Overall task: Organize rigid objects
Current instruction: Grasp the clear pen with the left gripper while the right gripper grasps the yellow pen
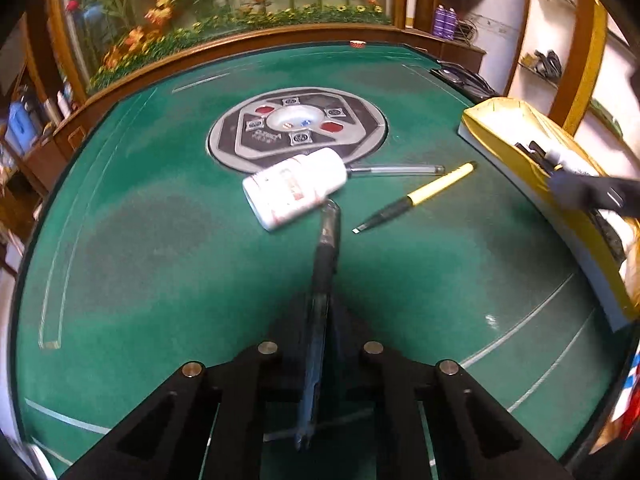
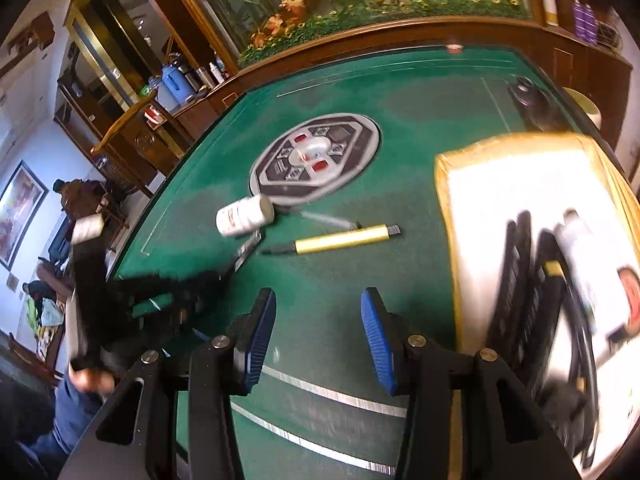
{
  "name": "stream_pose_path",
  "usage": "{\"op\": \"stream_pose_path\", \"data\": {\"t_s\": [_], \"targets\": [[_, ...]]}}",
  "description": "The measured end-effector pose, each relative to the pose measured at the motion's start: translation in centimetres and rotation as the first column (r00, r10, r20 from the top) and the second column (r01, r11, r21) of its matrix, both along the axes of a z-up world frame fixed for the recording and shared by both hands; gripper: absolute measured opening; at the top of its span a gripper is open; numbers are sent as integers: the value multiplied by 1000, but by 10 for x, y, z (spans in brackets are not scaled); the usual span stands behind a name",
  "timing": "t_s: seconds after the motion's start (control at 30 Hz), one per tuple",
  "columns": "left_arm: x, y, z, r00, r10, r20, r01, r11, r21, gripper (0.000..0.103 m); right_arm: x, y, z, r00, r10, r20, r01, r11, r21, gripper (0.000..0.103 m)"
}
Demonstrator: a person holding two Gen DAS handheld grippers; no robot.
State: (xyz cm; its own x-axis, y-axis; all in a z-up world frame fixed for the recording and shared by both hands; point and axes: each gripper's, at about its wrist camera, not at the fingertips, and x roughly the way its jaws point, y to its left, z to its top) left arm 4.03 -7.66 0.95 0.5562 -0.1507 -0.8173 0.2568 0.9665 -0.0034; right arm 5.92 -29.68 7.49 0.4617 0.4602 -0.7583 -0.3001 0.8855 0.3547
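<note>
My left gripper [image 1: 320, 344] is shut on a dark pen [image 1: 326, 256] that sticks forward over the green table [image 1: 160, 260], its tip close to a white pill bottle [image 1: 294, 188] lying on its side. A clear pen [image 1: 396, 169] and a yellow-and-black pen [image 1: 420, 196] lie to the bottle's right. A yellow-rimmed box [image 1: 532, 184] at the right edge holds black items and a white bottle. My right gripper [image 2: 318, 336] is open and empty, just left of the box [image 2: 448, 216]. The yellow pen [image 2: 340, 240], the bottle [image 2: 244, 216] and the left gripper [image 2: 188, 292] lie ahead of it.
A round grey control panel [image 1: 296, 126] sits in the table's middle. A dark mouse-like object [image 2: 528, 96] lies at the far right corner. A wooden rail and a flower display run behind the table. Shelves stand at both sides.
</note>
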Motion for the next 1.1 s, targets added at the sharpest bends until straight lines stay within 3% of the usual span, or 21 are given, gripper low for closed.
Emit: {"op": "stream_pose_path", "data": {"t_s": [0.13,0.33,0.5,0.6,0.7,0.77,0.83,0.9,0.93,1.1], "targets": [[-2,0,0,999,35,4,-35,999,-21,10,42,18,-3,1000,2,-14,-2,1000,-26,43],[-2,1,0,999,44,5,-44,998,-32,10,97,29,-35,992,-73,-102,63,994,-91,43],[-1,4,0,999,41,0,-40,998,-51,10,84,28,-47,982,-36,-186,34,999,-19,43],[-1,4,0,999,37,-1,-37,998,-50,10,58,38,-50,968,63,-244,-52,997,52,43],[-1,1,0,999,36,4,-36,999,-33,10,35,58,-49,969,133,-207,-142,989,-28,43],[2,0,0,999,38,0,-38,999,-30,11,25,74,-45,977,161,-139,-179,975,-132,43],[6,-1,0,999,40,-5,-40,999,-21,13,22,80,-45,984,155,-88,-171,961,-218,32],[7,-3,0,999,40,4,-39,999,-13,14,21,84,-46,987,152,-49,-160,945,-286,10],[7,-5,0,999,40,10,-40,999,-5,13,17,87,-46,986,165,-24,-164,933,-321,10],[-8,-6,2,999,51,15,-50,997,-56,9,0,74,-44,990,142,12,-134,954,-269,8]]}}
